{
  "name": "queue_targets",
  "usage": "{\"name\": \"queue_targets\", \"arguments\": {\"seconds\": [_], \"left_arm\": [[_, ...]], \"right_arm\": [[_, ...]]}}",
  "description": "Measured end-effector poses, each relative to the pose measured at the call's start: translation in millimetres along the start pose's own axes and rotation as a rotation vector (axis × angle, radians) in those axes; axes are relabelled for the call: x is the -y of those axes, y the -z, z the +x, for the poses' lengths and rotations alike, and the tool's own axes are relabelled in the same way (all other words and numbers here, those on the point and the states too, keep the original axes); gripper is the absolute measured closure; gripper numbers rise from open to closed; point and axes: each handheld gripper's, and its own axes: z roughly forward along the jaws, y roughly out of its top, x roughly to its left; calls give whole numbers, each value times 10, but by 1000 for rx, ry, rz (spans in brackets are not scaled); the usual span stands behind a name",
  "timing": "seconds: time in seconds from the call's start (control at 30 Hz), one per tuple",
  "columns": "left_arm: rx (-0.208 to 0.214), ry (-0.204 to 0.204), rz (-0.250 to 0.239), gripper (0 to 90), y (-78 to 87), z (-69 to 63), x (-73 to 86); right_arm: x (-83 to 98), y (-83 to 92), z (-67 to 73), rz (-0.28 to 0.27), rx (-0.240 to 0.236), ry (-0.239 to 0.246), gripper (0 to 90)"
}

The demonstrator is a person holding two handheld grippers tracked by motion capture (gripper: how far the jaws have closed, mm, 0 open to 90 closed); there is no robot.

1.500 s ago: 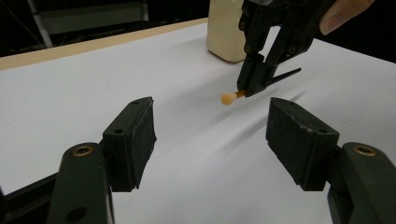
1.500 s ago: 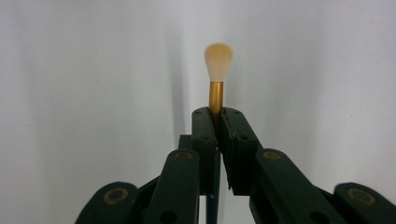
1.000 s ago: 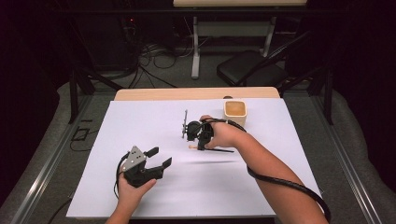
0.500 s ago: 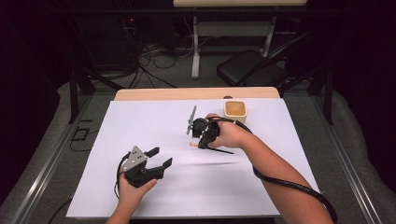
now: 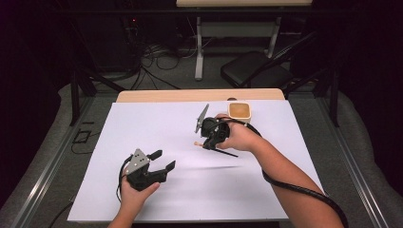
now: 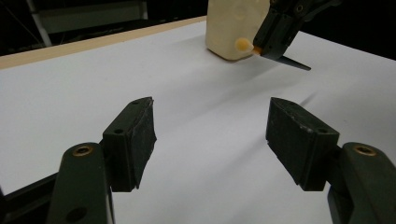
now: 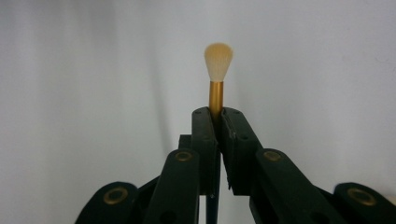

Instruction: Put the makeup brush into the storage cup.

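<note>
Pickup done: my right gripper jaws clamped on thin gold-ferruled brush with pale bristle tip, held above white sheet, near cream square cup. Left gripper jaws apart, idle. Dip and 1st stroke left, I reckon.

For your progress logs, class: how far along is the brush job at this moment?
Done: the right gripper has the brush clamped, bristles forward and clean-looking. In hand: it is held above the white sheet, near the cup. Left: any dipping or painting; the left gripper waits open.
</note>
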Motion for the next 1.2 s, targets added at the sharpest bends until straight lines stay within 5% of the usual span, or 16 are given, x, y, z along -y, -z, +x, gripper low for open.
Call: {"name": "queue_targets", "arguments": {"seconds": [0.5,1.2], "left_arm": [[1,1,2,329,-7,-6,1],[4,-1,7,331,-19,-18,4]], "right_arm": [[106,61,22,-42,20,-14,838],[288,170,67,-196,51,-54,837]]}}
